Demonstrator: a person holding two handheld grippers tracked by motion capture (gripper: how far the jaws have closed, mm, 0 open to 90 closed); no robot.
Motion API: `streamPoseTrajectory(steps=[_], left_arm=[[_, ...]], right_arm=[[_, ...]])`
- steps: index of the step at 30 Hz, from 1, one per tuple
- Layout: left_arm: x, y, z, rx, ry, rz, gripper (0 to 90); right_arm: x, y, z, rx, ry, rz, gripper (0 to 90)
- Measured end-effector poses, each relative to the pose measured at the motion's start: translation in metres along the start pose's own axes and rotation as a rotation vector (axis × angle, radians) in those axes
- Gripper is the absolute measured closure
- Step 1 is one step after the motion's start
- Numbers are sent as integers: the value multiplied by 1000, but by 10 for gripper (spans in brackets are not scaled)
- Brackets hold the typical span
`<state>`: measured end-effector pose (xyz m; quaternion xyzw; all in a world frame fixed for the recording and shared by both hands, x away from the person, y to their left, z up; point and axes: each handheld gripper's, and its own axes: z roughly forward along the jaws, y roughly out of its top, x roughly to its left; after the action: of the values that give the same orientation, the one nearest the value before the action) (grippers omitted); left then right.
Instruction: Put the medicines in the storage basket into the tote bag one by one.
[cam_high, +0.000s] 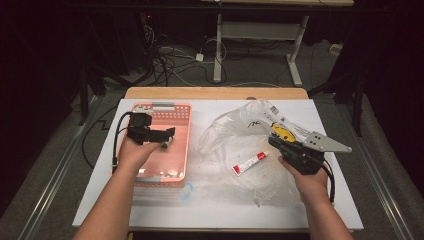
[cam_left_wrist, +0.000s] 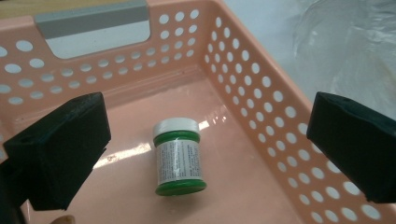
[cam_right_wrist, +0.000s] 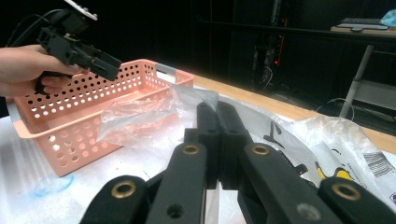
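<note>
So I've got the white-topped desk (cam_high: 220, 210) with the pink perforated plastic basket (cam_high: 182, 145) as my landmark. Right of the basket lies the crumpled clear plastic bag (cam_high: 235, 135), and my right gripper (cam_high: 278, 142) has its fingers pinched fully together on the bag's edge. My left gripper (cam_left_wrist: 205, 154) hovers over the basket, fingers spread wide with nothing in them. The small white-lidded jar with green bands (cam_left_wrist: 178, 156) stands upright on the basket floor, right below them. A red-and-white tube (cam_high: 249, 162) rests on the bag. I reckon the trick is pulling the left straight up so it doesn't tip the jar.
</note>
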<state>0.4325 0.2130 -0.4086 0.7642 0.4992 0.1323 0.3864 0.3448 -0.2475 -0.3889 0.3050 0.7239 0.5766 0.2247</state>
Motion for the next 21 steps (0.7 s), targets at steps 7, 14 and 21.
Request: streamPoseTrajectory(steps=[7,14,21], left_arm=[[6,6,13,52,-2,-24,25],[10,8,31,147,16,-28,48],[15,5,46,255,35,-33,105]], right_arm=[[1,0,1,1,2,-4,900],[1,0,1,2,4,-5,900],[1,-1,1,5,4,-7,900]])
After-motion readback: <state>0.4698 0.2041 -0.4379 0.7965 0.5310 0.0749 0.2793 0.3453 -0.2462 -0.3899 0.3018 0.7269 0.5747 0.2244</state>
